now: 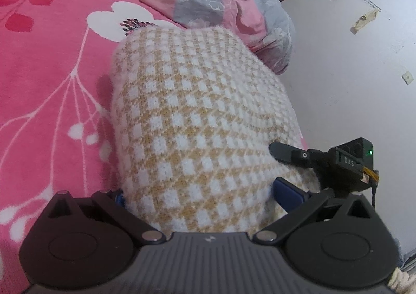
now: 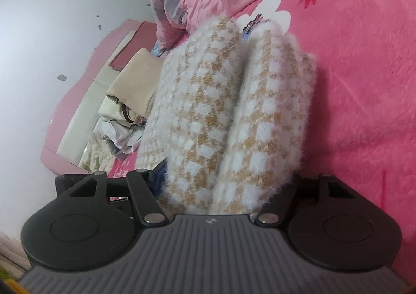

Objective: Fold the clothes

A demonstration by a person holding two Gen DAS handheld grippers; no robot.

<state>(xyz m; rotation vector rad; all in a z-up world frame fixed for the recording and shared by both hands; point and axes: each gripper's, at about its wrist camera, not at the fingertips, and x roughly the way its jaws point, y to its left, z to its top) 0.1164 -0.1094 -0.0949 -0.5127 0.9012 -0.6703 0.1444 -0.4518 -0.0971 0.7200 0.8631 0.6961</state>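
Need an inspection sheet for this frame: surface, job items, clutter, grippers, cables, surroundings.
Surface: pink floral blanket covering the bed.
Job's things: checked fuzzy sweater, folded into a thick bundle; right wrist view shows two stacked folds.
Clutter: crumpled pink and grey quilt behind the sweater; pile of clothes by the pink headboard.
Grippers: left gripper and right gripper each have fingers on both sides of the bundle, apparently clamping it.
Cables: short orange lead on the right gripper's body.
Surroundings: white wall with tape scraps and a framed panel.
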